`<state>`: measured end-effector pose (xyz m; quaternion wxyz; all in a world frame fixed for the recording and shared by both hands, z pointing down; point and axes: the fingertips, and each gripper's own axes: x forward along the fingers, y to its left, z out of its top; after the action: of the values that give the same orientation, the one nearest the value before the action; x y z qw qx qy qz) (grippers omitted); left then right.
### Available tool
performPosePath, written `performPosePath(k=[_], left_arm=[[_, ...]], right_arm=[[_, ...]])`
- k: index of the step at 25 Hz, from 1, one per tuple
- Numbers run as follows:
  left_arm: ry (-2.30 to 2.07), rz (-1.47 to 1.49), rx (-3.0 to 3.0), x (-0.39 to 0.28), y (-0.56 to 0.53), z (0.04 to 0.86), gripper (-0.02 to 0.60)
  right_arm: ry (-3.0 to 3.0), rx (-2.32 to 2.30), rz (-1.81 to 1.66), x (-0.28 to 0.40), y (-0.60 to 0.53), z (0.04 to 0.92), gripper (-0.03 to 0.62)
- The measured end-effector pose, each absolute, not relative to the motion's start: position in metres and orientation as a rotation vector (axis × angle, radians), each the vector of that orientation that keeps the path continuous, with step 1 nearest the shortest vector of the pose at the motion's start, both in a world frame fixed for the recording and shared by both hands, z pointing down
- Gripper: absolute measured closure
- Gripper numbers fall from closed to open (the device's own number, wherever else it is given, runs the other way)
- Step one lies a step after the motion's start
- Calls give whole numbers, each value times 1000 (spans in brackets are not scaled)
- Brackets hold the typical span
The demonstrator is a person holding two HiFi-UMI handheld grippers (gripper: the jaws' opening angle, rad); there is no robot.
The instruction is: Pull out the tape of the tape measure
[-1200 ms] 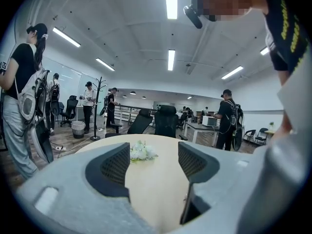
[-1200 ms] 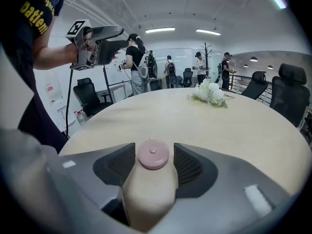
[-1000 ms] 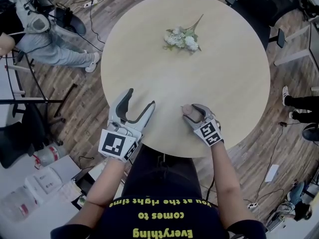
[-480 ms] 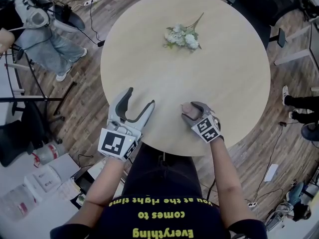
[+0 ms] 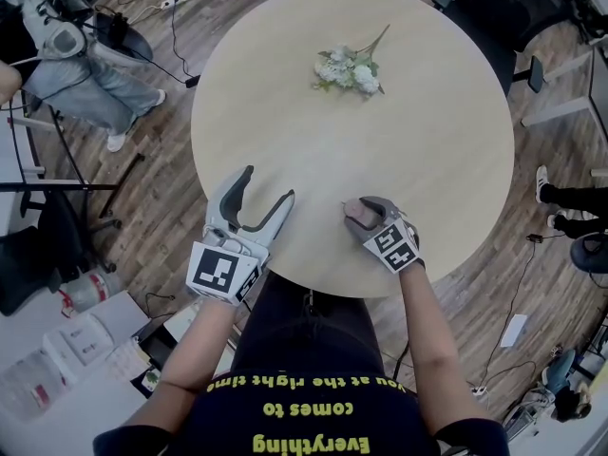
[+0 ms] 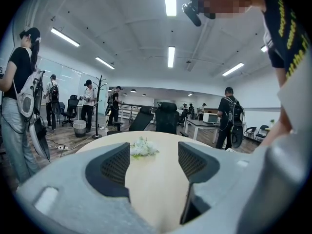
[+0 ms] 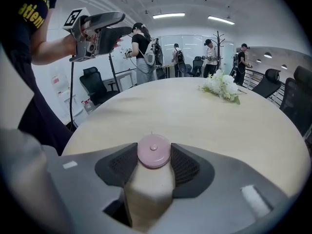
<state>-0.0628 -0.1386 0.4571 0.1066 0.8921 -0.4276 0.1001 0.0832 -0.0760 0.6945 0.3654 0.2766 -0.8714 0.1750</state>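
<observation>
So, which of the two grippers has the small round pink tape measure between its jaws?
The right gripper: its jaws are closing on the small round pink tape measure. The left gripper holds nothing, its jaws apart.

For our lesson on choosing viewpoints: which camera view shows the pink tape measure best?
The right gripper view: the pink tape measure sits close up between the closing jaws of the right gripper. The head view shows only a small pink part beside that gripper; the left gripper view shows none of it.
</observation>
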Motion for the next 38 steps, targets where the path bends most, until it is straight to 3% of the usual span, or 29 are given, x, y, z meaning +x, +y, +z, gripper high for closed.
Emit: performPosePath(k=[15,21,27,30,35,38], left_arm=[[-908,241,2781,-15,-125,442,274],[-648,283,2900,13,-102,433,328],[-418,320,3047,33,-74,413,332],[-282,281,3088,39,-62,402,390],[-168,291,3131,42,-47,397,413],[-140,297,3142,41,-42,395,482]], right_arm=[[-2296,676,469,106,-56,585,368],[-2360,628,363,99,-59,517,368],[-2406,469,247,80,-52,458,368],[-2404,395,196,75,-48,438,368],[-2405,331,136,65,-42,416,368],[-2407,309,118,61,-39,412,368]])
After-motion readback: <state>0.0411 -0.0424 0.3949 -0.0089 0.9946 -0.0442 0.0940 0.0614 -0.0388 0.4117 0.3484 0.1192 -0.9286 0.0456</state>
